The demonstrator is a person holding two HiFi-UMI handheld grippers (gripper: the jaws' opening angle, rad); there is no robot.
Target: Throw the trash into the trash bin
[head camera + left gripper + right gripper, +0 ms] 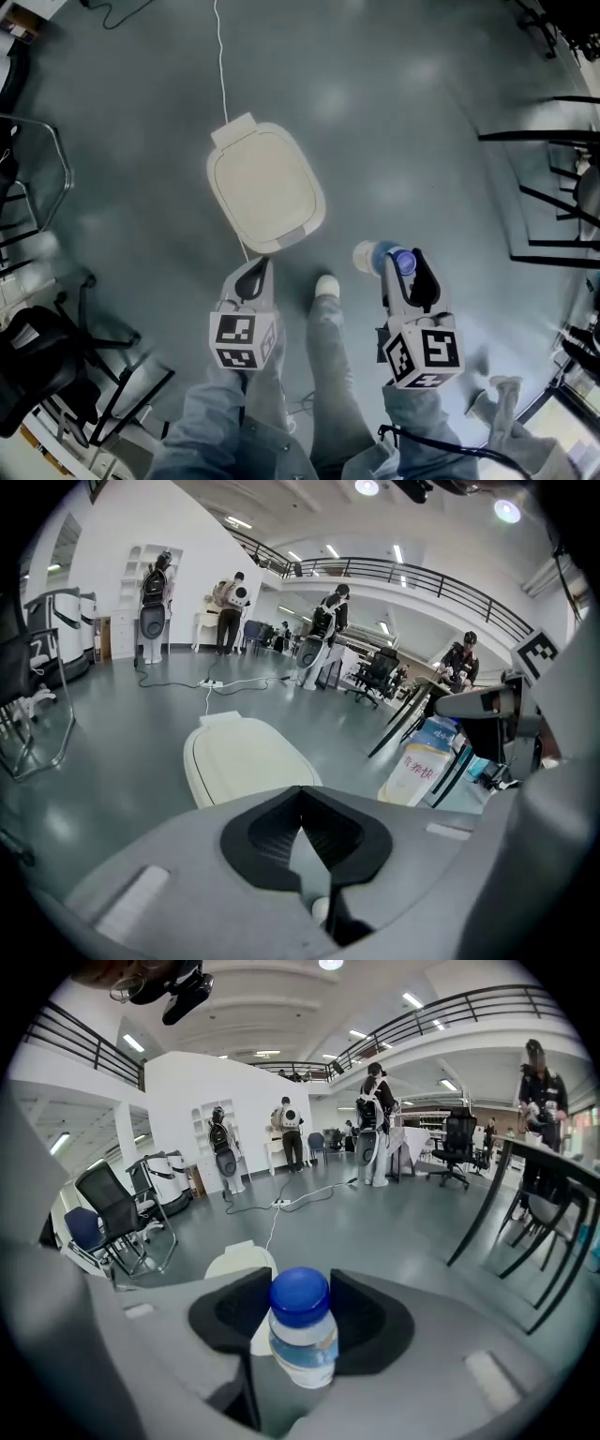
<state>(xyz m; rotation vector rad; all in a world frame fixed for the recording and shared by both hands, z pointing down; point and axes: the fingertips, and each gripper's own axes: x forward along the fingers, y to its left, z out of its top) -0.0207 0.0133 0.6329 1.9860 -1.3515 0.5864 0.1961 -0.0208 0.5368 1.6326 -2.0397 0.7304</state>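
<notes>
bottle (302, 1335) within the right gripper (405, 262); trash bin (265, 185) near

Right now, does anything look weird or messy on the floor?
Nothing is spilled or broken. One small oddity: the trash bin is closed while the right gripper holds a bottle meant for it. A white cable also trails right up to the bin.

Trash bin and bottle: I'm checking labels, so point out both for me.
trash bin (265, 186), head view, middle of its closed lid.
bottle (302, 1346), right gripper view, clear body below the blue cap.
</notes>
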